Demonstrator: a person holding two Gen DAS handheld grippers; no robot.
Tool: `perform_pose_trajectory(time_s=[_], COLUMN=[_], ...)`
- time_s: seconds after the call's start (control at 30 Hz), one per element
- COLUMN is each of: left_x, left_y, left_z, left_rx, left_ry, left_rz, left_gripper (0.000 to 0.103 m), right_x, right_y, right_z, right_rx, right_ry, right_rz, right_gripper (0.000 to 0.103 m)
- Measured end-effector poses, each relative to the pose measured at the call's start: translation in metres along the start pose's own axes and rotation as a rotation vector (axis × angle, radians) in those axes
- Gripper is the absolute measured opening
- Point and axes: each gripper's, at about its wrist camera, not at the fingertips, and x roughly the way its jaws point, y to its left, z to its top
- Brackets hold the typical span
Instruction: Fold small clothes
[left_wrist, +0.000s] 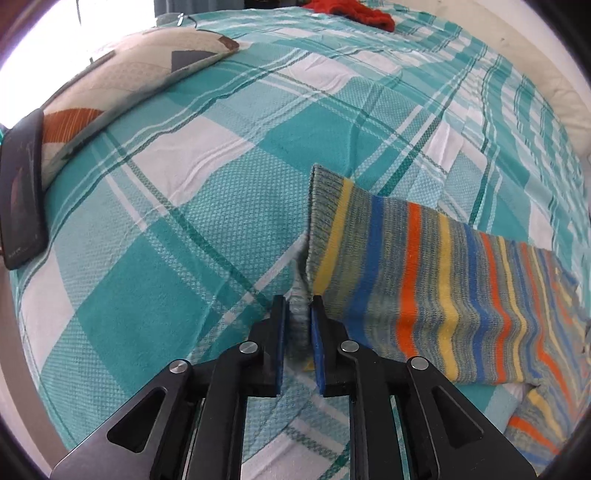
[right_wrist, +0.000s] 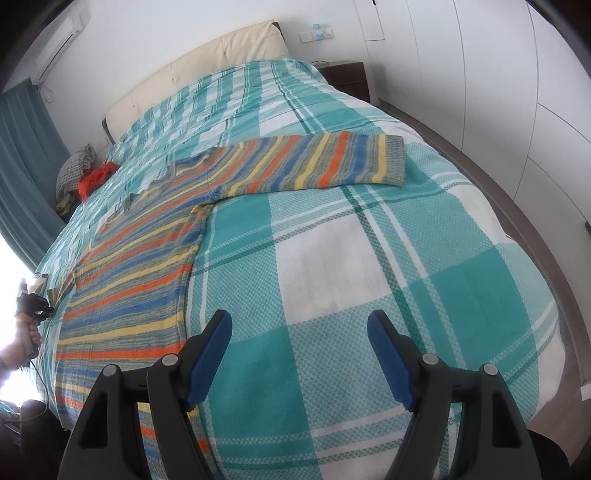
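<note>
— Black tongs fill the near edge of both views. Our left tongs stand at the cuff of the striped sweater, open only a sliver, with a pinch of pale fabric between the blue pads. Whether the pads press on it, we cannot tell.

— Where does the sweater lie?

— Spread flat on the bed, over the teal and white checked cover. In the right wrist view its body runs from the near left edge towards the far side, and one sleeve reaches out to the right, laid straight. Our left hand shows at the far left rim of that view, by the other sleeve.

— And our right tongs?

— Our right tongs hang wide open above bare cover, just right of the sweater's hem, gripping nothing.

— So how far along are we?

— Barely begun, we judge. No fold shows yet; both sleeves and the body are left to do. A red garment waits at the far left.
</note>
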Motion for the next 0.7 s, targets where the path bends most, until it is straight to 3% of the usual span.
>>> perform_pose_trajectory(time_s=[0.07,0.13,0.17,0.23,0.33,0.57,0.63,0.7], left_x=[-0.011,-0.026,-0.034,-0.048,-0.066,-0.088,-0.081,-0.074], left_y=[0.013,0.026,0.034,0.049,0.054,-0.01,-0.029,-0.042], left_z=[-0.005,-0.013,-0.018,-0.031,-0.06,-0.159,-0.174,-0.185], left_rx=[0.003,0.005,-0.001,-0.009,0.028,0.25,0.296,0.343], left_ry=[-0.004,-0.025,-0.044,-0.067,-0.053,0.009,0.012,-0.032], left_rz=[0.008,0.066,0.097,0.097,0.027,-0.196,-0.206,-0.163], left_gripper=[0.036,0.078,0.083,0.083,0.083,0.094,0.095,0.099], right_x=[-0.002,-0.004,-0.005,-0.007,-0.011,-0.002,0.006,0.016], right_y=[-0.004,-0.007,-0.008,-0.006,0.007,0.057,0.059,0.056], right_z=[-0.001,-0.001,-0.001,-0.001,-0.003,-0.014,-0.011,-0.007], right_rx=[0.018,0.034,0.038,0.032,-0.034,-0.255,-0.257,-0.245], right_ry=[-0.002,-0.005,-0.007,-0.014,-0.022,-0.018,-0.014,0.004], right_rz=[-0.015,-0.029,-0.034,-0.041,-0.053,-0.019,-0.046,-0.076], right_gripper=[0.075,0.076,0.076,0.076,0.076,0.077,0.077,0.078])
